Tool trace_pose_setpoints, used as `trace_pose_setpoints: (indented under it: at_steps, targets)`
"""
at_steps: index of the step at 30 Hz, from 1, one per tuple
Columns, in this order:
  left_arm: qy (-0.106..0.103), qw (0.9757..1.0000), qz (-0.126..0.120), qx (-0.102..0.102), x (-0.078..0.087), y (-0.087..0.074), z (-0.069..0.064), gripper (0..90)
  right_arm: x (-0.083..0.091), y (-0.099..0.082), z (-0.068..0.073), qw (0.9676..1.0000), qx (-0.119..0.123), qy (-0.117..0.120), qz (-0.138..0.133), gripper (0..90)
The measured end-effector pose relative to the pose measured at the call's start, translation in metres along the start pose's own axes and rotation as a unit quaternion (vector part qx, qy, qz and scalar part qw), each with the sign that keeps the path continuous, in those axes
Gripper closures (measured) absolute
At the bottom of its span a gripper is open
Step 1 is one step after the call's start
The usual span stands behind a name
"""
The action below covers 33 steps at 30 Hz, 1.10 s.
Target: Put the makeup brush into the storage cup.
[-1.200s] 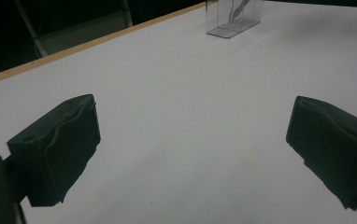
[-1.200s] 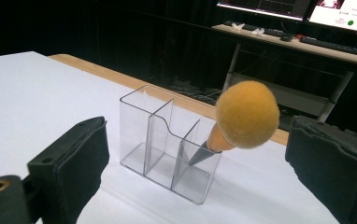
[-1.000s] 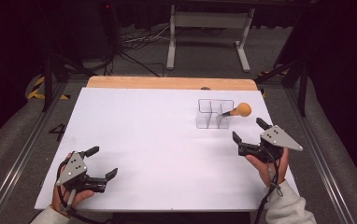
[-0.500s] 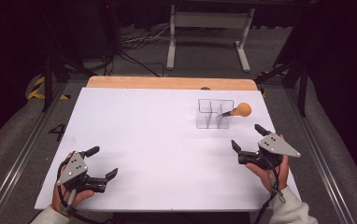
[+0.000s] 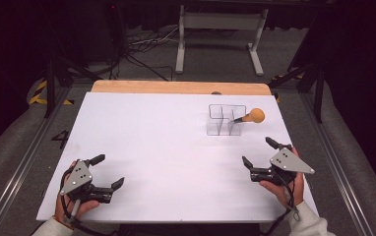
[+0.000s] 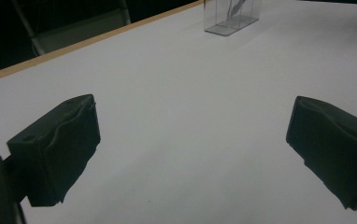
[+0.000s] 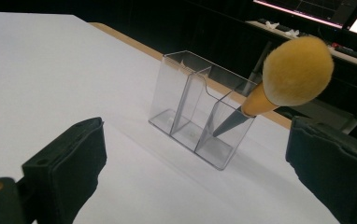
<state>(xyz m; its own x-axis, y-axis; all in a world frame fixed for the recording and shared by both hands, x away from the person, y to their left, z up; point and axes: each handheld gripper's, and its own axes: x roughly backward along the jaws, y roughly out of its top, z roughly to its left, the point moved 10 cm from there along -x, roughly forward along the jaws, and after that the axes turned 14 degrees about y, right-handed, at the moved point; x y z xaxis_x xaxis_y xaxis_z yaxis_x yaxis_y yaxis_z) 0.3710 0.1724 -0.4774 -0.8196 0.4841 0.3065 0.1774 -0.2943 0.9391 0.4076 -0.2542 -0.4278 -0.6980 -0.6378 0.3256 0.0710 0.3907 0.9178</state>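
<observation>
A clear plastic organiser [image 5: 225,119] [image 7: 200,126] [image 6: 232,16] with several compartments stands at the back right of the white table [image 5: 166,142]. A makeup brush [image 5: 251,116] [image 7: 279,84] with a yellow-orange bristle head leans out of its right front compartment, dark handle down inside. My right gripper [image 5: 258,153] [image 7: 200,186] is open and empty, near the table's right front, short of the organiser. My left gripper [image 5: 107,172] [image 6: 190,158] is open and empty at the left front corner, far from the organiser.
A wooden strip [image 5: 176,87] runs along the table's far edge. Metal rails [image 5: 23,157] flank the table. Beyond it, a grey stand [image 5: 220,29] and cables lie on the dark floor. The white surface between the grippers is bare.
My right gripper has drawn back toward the table's front edge, away from the organiser. The left gripper has stayed where it was.
</observation>
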Motion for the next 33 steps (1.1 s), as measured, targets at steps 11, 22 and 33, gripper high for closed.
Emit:
trace_pose_setpoints:
  at_steps: [11,22,33]
  targets:
    - [-0.005,1.0,0.0,0.0,-0.001,0.0,0.0,3.4,0.006,-0.02,0.01,0.9999,0.01,0.004,0.011,4.8]
    - [-0.007,1.0,0.002,-0.002,-0.003,0.0,0.001,3.4,0.013,-0.048,0.011,0.9993,0.004,0.0,0.038,4.5]
    - [-0.004,1.0,0.003,-0.007,-0.004,0.001,-0.002,3.4,0.018,-0.051,0.011,0.9996,-0.01,0.001,0.028,4.2]
